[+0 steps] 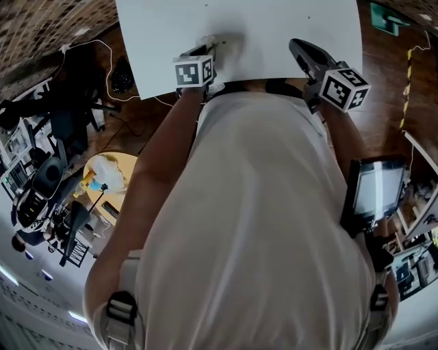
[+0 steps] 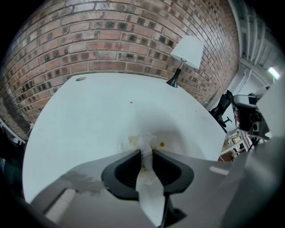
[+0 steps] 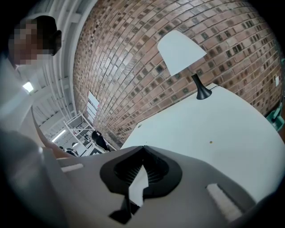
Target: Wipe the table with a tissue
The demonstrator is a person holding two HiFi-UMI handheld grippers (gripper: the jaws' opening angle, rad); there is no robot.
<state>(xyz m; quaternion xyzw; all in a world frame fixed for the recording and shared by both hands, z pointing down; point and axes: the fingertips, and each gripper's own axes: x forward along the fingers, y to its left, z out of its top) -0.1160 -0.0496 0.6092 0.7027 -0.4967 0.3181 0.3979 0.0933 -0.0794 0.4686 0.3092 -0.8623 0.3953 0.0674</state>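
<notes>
A crumpled white tissue with a yellowish stain lies pressed on the white table, and my left gripper is shut on it, with a tail of tissue running back between the jaws. A small orange spot sits just right of the wad and another spot lies farther out. In the head view the left gripper holds the tissue near the table's front edge. My right gripper hovers over the table to the right; its tips meet with nothing between them.
A white-shaded lamp stands at the table's far right corner, before a brick wall. A cable hole sits far left. Beside the table are an office chair, a round wooden table and a screen.
</notes>
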